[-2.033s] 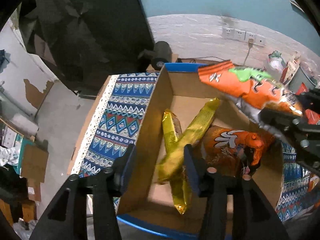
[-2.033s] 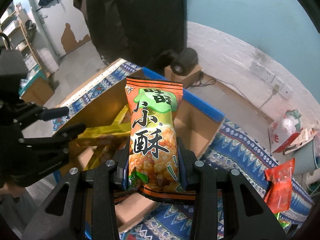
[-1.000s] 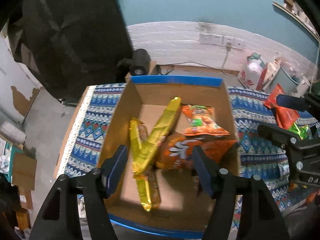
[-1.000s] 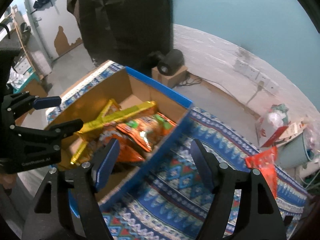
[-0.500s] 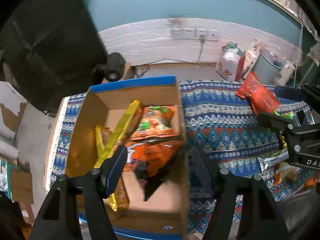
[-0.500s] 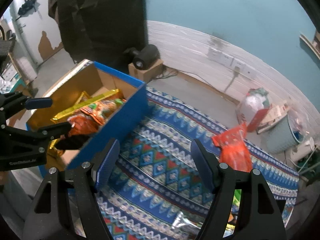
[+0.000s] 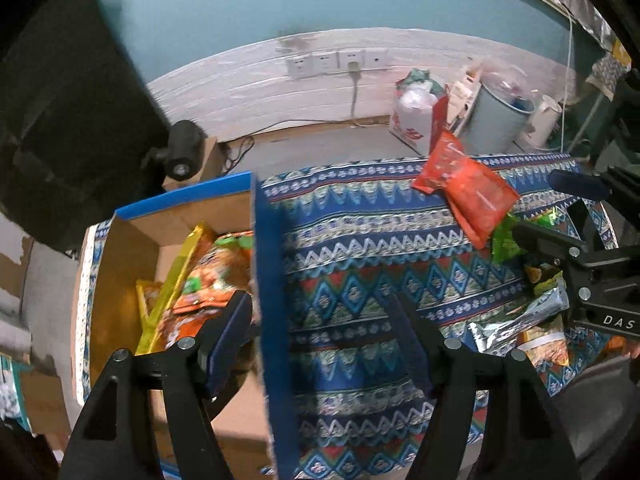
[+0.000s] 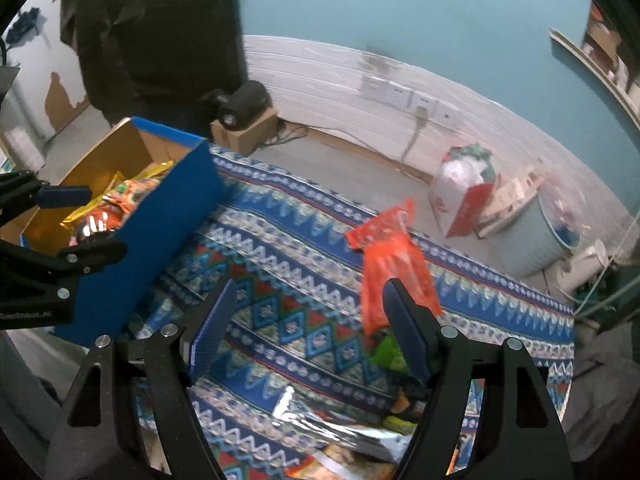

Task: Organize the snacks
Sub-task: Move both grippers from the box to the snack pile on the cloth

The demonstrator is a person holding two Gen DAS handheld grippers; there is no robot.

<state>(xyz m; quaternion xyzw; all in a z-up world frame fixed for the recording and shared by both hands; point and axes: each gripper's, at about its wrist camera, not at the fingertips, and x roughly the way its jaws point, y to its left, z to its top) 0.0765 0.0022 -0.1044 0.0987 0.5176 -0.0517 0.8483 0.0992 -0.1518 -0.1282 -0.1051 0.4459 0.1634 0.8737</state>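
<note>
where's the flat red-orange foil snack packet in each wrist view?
Left wrist: the flat red-orange foil snack packet lies upper right on the patterned blue tablecloth.
Right wrist: the packet sits right of centre, just above the right finger.
Shared landmark: the blue-sided cardboard box, left of it in both.

You've got very little legible text here. In your left wrist view, the right hand-held gripper (image 7: 576, 216) shows white letters "DAS" on its black body, lower right edge; the rest of the word is cut off by the frame. In your right wrist view, the left hand-held gripper (image 8: 76, 220) has a faint white line of lettering on its black body at far left, too blurred to read. The red snack bag (image 7: 468, 192) has pale print on its front, unreadable. No other numbers, brands or signs are legible.
</note>
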